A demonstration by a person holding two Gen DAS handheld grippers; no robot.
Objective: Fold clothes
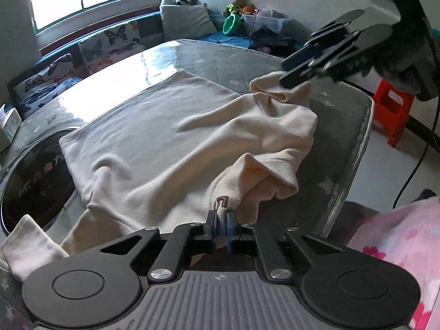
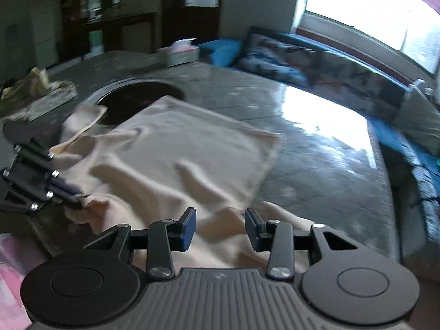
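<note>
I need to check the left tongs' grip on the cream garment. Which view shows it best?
The left wrist view: the left tongs sit shut on the cream garment beside its brown print. The right wrist view shows those tongs only small and blurred at the cloth's edge.

A grey quilted surface (image 1: 343,137) with a glossy sheen and faint star shapes carries everything here. A cream long-sleeved garment (image 1: 154,137) lies spread across it, its body flat and its near edge bunched. A round dark inset panel (image 2: 137,99) sits in the surface, partly covered by the garment. A pale tissue box (image 2: 183,52) rests at the far edge.
</note>
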